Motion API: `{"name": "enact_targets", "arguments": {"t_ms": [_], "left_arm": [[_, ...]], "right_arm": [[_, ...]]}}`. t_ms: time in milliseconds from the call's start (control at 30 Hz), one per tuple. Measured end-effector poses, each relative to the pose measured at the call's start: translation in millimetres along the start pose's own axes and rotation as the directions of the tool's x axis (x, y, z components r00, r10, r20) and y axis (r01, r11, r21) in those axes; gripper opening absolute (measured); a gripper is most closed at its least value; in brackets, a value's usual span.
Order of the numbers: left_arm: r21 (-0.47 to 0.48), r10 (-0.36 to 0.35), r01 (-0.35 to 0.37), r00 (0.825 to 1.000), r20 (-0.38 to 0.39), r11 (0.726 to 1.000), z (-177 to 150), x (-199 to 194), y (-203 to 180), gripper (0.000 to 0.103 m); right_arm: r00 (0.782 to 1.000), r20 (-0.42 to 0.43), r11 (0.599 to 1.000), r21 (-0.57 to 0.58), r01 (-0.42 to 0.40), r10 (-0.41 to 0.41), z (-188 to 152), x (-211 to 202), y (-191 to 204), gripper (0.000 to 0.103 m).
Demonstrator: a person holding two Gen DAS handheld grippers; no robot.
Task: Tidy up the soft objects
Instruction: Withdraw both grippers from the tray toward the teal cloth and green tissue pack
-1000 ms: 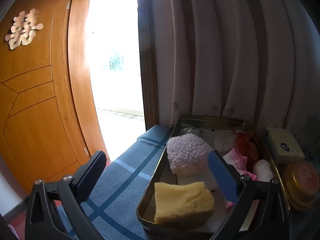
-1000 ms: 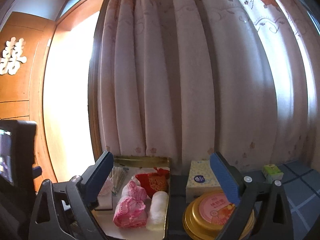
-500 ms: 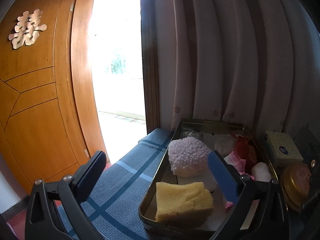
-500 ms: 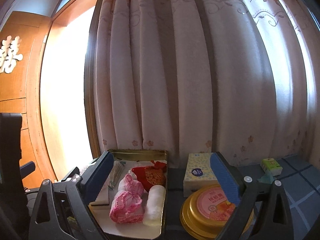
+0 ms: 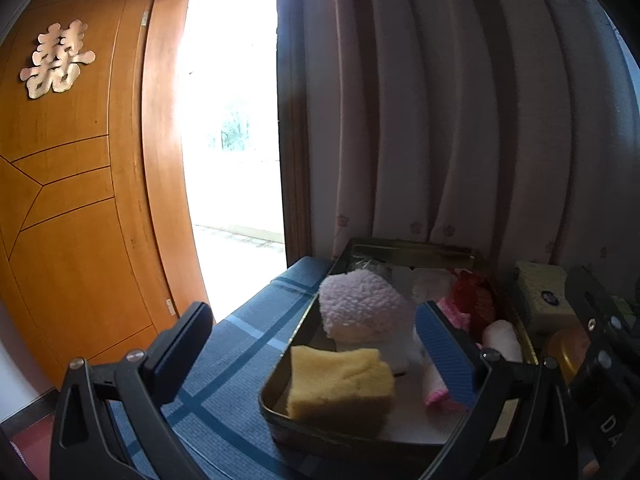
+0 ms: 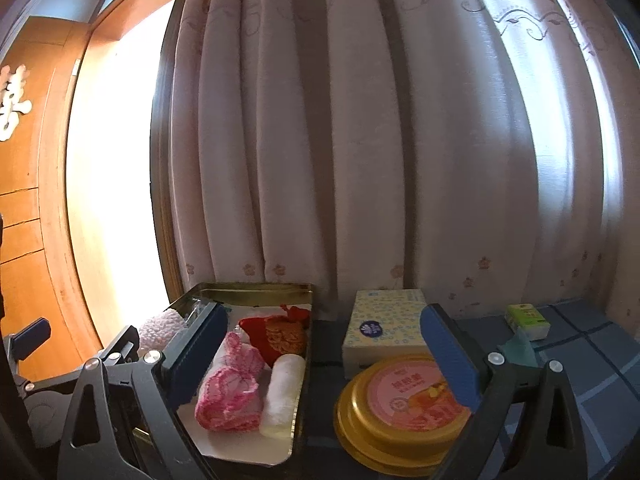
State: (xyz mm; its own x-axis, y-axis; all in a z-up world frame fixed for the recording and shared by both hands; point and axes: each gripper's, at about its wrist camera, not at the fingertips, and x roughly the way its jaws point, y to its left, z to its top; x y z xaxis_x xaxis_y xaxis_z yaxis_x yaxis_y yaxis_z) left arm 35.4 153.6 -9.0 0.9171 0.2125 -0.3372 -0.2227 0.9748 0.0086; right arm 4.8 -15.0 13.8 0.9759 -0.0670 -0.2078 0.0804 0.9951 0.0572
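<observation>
Both tongs spread, empty, above tin w/ soft items.

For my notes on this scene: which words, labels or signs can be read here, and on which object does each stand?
"囍": gold sign on the wooden door.
"DA": partial white letters on the right gripper's body.
Round tin lid: Chinese characters, too blurred to read.
Tissue box: blue logo, unreadable.
Small green pack: print too small.

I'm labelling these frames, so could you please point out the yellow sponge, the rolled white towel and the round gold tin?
yellow sponge (image 5: 340,386): left wrist view, top face.
rolled white towel (image 6: 282,394): right wrist view, mid-roll.
round gold tin (image 6: 404,394): right wrist view, pink lid label.
</observation>
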Motion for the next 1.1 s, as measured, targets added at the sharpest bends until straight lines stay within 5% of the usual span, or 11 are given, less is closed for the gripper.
{"name": "enact_targets", "arguments": {"t_ms": [567,1100], "left_arm": [[0.045,-0.099,0.099,0.995,0.006,0.994,-10,-32,-49,0.103],[0.136,-0.232,0.228,0.973,0.009,0.964,-18,-66,-121,0.103]], "right_arm": [[0.998,-0.004,0.997,0.013,0.07,-0.07,-2,-12,-55,0.099],[0.972,-0.058,0.974,-0.003,0.228,-0.227,-4,-20,-164,0.099]]}}
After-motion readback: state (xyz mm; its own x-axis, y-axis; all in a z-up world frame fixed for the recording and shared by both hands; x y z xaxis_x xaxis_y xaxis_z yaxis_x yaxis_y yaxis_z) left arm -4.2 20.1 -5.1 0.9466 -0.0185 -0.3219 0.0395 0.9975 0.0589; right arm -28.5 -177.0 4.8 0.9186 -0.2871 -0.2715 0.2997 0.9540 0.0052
